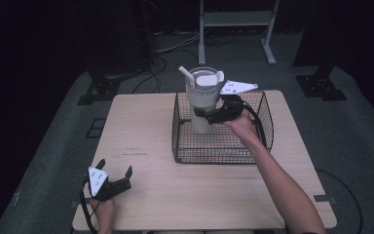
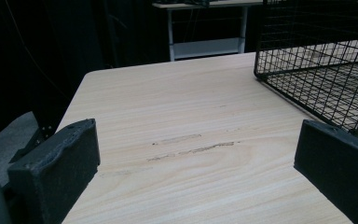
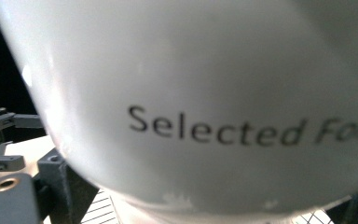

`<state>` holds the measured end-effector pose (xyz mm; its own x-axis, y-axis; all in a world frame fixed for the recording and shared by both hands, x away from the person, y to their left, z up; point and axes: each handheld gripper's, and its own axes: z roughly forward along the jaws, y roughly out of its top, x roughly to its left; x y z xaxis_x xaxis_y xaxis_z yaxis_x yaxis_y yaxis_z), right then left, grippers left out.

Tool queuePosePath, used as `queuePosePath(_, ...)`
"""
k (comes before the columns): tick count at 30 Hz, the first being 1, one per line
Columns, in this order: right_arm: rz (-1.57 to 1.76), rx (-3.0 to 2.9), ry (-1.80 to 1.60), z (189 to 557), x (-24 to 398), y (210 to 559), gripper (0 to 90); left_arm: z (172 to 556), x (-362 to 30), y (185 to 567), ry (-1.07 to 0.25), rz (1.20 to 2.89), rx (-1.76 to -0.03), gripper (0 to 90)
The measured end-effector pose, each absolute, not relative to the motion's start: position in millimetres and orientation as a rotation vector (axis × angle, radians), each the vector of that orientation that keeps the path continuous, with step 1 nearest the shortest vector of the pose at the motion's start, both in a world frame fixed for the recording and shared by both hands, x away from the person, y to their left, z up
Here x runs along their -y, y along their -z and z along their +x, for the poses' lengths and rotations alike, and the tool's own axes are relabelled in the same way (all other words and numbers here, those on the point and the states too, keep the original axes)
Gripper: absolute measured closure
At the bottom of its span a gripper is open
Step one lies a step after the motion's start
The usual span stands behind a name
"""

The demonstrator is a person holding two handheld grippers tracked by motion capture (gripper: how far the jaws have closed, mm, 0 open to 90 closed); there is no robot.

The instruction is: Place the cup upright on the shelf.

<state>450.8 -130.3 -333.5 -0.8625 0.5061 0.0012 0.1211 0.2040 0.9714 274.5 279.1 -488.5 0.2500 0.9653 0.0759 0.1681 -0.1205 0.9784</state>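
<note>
Black grippers (image 1: 114,181), grey 3-cornered plates, trailing cables.

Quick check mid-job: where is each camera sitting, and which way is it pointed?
High view: above the table's near side, looking forward and down; forearms, left gripper, right gripper show.
Left gripper view: low over the table, facing the basket; jaws apart.
Right gripper view: pressed against the tumbler.
Shared: basket, tumbler.

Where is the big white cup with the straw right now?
In the high view, the white cup stands upright in the wire basket's back-left part, gripped by the right gripper.
</note>
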Motion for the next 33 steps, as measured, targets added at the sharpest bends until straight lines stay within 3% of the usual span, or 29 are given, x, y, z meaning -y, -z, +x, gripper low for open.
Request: queuePosePath(33, 0.662, -2.346, -1.592, 501.2, 115.2, 395.5, 7.9, 274.8, -279.7, 488.6, -0.996, 1.526, -1.087, 0.0)
